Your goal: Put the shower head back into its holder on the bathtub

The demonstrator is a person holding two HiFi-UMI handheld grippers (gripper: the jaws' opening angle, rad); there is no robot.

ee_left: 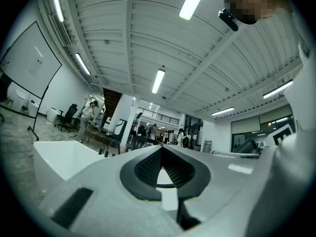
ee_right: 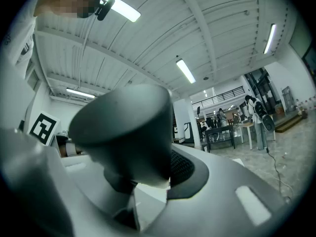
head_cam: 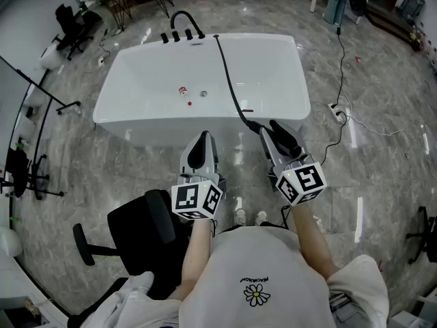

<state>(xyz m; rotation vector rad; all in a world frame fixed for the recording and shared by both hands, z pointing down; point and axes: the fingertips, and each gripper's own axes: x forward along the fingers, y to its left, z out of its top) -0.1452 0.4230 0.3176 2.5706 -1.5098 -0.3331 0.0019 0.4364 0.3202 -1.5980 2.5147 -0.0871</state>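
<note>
The white bathtub [head_cam: 136,125] stands in front of me, with black tap fittings [head_cam: 179,34] on its far rim. A black hose [head_cam: 231,80] runs from that rim across the tub and over the near rim to the dark shower head [head_cam: 285,139]. My right gripper [head_cam: 274,141] is shut on the shower head just outside the near rim. In the right gripper view the shower head [ee_right: 123,127] fills the space between the jaws of the right gripper [ee_right: 148,179]. My left gripper [head_cam: 200,147] hangs beside it, shut and empty, and in its own view the left gripper [ee_left: 162,168] has its pads together.
A black office chair [head_cam: 136,227] sits close at my left. Stands and tripod legs [head_cam: 48,101] line the left side. A power strip with cables [head_cam: 338,111] lies on the floor at right. A small red-and-white object [head_cam: 183,91] lies inside the tub near the drain [head_cam: 203,94].
</note>
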